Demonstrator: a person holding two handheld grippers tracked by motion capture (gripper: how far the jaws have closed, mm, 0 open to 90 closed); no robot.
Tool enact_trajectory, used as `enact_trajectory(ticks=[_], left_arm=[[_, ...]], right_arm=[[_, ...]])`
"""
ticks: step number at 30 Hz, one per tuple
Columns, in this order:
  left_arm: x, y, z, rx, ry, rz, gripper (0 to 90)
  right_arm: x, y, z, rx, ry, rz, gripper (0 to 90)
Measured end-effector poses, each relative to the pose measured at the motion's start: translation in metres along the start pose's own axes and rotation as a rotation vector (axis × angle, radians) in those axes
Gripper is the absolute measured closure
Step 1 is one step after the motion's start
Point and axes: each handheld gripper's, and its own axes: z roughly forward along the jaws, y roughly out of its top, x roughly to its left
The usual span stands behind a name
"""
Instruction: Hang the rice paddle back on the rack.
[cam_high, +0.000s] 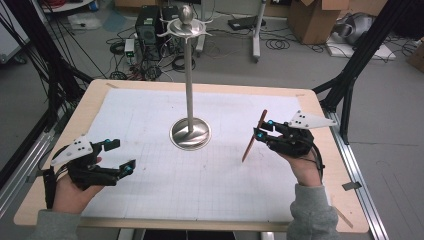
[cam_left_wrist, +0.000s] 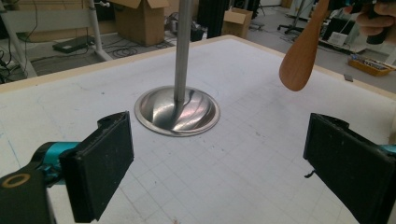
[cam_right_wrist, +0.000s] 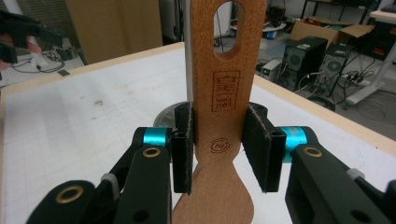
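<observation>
the right gripper (cam_high: 262, 131) is clamped on a flat wooden spatula with an oval hanging slot (cam_right_wrist: 223, 116); in the right gripper view both black pads press the sides of the handle just below the burnt-in stamp, and the slot end rises above the jaws. in the high view the spatula (cam_high: 254, 136) hangs clear of the white gridded table mat (cam_high: 150, 190), tilted, slot end up and away from the person, blade end down and toward the mat. its long axis therefore runs close to upright, roughly parallel to the pole of the tall polished steel stand with a round dished base and hooked crown (cam_high: 190, 132).

the stand sits at mat centre, to the left of the right gripper and apart from it. the hooks at its crown (cam_high: 186, 26) lie well above the slot's present level. judged from this layout, the coming move depends on raising the slot end to hook level and carrying it leftward, with the slot opening facing a hook.

the left gripper (cam_high: 119, 157) rests low at the mat's left side, jaws standing wide apart and empty, as the left gripper view confirms. the right hand is the one placed to act.
</observation>
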Motion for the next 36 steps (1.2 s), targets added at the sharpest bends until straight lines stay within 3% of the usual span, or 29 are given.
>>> enact_trajectory(ticks=[10,21,27,36], left_arm=[[0.000,-0.001,0.002,0.001,-0.011,-0.005,8.8],[-0.002,-0.001,0.004,0.002,-0.020,-0.009,8.8],[-0.003,-0.001,0.004,0.001,-0.038,-0.017,8.4],[-0.001,-0.001,0.001,-0.008,-0.031,-0.020,8.4]], right_arm=[[0.002,0.026,-0.002,0.001,0.017,-0.040,64.7],[-0.002,0.048,-0.002,-0.011,0.030,-0.023,64.8],[-0.001,0.056,-0.003,-0.050,0.003,-0.048,64.7],[-0.004,0.069,0.001,-0.035,0.007,-0.045,64.7]])
